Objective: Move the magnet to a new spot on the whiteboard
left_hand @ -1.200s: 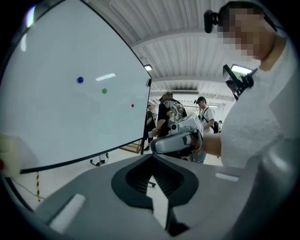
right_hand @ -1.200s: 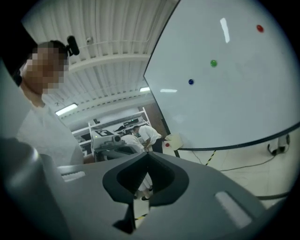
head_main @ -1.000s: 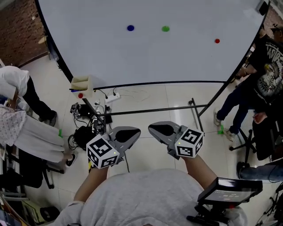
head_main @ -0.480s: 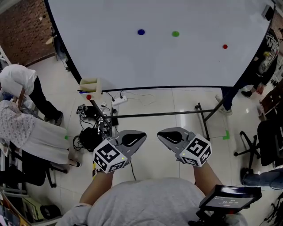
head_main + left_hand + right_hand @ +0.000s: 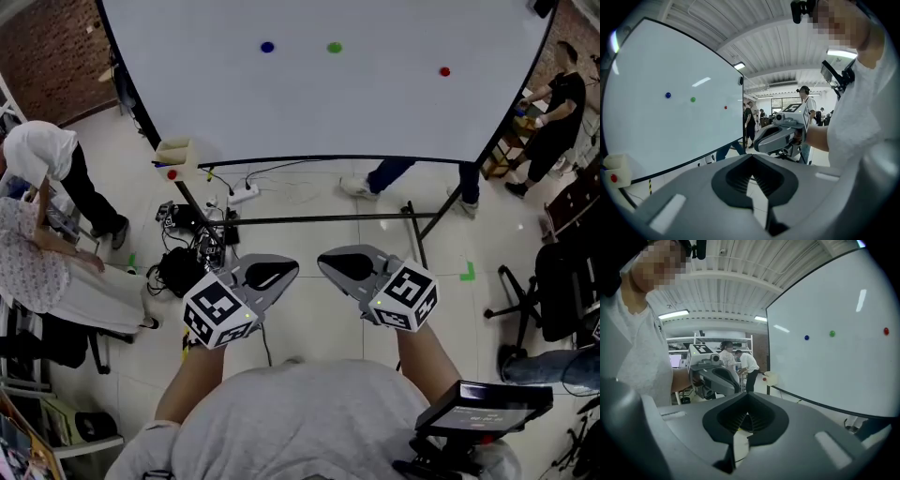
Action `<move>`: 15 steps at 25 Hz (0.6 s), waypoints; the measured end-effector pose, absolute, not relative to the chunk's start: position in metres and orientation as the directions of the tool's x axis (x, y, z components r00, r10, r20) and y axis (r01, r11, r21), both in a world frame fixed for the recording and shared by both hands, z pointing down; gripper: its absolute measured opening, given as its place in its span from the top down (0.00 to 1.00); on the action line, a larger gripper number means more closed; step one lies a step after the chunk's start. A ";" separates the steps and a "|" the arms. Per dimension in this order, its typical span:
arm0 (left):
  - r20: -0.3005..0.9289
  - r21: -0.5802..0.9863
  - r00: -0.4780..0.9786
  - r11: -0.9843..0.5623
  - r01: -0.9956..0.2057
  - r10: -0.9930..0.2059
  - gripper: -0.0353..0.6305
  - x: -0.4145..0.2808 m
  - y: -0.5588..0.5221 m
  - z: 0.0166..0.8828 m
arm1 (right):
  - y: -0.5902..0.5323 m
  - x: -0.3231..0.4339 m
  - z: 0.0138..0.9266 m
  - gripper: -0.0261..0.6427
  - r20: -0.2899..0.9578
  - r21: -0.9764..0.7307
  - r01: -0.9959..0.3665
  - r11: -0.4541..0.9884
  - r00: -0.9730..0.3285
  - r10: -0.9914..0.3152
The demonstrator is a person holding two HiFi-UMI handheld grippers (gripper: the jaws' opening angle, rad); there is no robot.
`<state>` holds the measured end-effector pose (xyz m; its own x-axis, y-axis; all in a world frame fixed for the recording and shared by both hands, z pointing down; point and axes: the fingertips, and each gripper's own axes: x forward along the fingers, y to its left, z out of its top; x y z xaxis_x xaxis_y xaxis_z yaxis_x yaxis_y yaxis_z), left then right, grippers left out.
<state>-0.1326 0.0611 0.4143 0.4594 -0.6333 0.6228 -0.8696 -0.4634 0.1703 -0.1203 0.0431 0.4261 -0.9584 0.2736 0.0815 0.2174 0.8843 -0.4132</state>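
Note:
Three small round magnets sit high on the whiteboard (image 5: 375, 103): a blue magnet (image 5: 267, 47), a green magnet (image 5: 335, 47) and a red magnet (image 5: 444, 71). They also show as the blue magnet (image 5: 668, 95), green magnet (image 5: 693, 99) and red magnet (image 5: 725, 107) in the left gripper view, and as the blue magnet (image 5: 806, 337), green magnet (image 5: 831, 333) and red magnet (image 5: 886, 331) in the right gripper view. My left gripper (image 5: 281, 273) and right gripper (image 5: 330, 265) hang side by side close to my body, far below the board. Both are shut and hold nothing.
A beige tray (image 5: 175, 153) with a red item hangs at the board's lower left corner. Cables and a power strip (image 5: 239, 194) lie on the floor by the stand's crossbar (image 5: 319, 220). People stand at left (image 5: 37, 178) and right (image 5: 553, 112); legs (image 5: 384, 173) show behind the board.
The view has shifted and the board's magnets sit a little higher in frame. A person at the right has walked behind the board. Both grippers keep the same shut pose.

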 end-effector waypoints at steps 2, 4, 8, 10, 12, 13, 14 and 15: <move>0.624 0.171 0.454 -0.456 -0.874 -0.636 0.97 -0.123 0.064 0.412 | 0.047 -0.110 0.425 0.96 0.065 -0.437 0.228 0.870 -0.957 0.283; 0.622 0.178 0.452 -0.447 -0.876 -0.639 0.97 -0.113 0.066 0.411 | 0.048 -0.099 0.426 0.96 0.057 -0.461 0.232 0.857 -0.956 0.289; 0.605 0.182 0.463 -0.453 -0.873 -0.648 0.97 -0.111 0.062 0.401 | 0.042 -0.091 0.416 0.96 0.043 -0.470 0.200 0.860 -0.968 0.249; 0.587 0.180 0.460 -0.447 -0.876 -0.666 0.97 -0.121 0.057 0.392 | 0.038 -0.096 0.407 0.96 0.038 -0.462 0.185 0.867 -0.973 0.228; 0.575 0.173 0.455 -0.442 -0.880 -0.680 0.97 -0.128 0.053 0.383 | 0.038 -0.101 0.402 0.96 0.034 -0.457 0.181 0.871 -0.975 0.221; 0.572 0.170 0.457 -0.447 -0.879 -0.681 0.97 -0.129 0.053 0.380 | 0.039 -0.102 0.401 0.96 0.036 -0.457 0.178 0.872 -0.975 0.218; 0.570 0.167 0.462 -0.454 -0.875 -0.680 0.97 -0.128 0.053 0.378 | 0.039 -0.101 0.401 0.96 0.041 -0.456 0.171 0.873 -0.976 0.213; 0.568 0.166 0.467 -0.461 -0.872 -0.678 0.97 -0.128 0.054 0.377 | 0.040 -0.100 0.401 0.96 0.046 -0.455 0.163 0.875 -0.978 0.206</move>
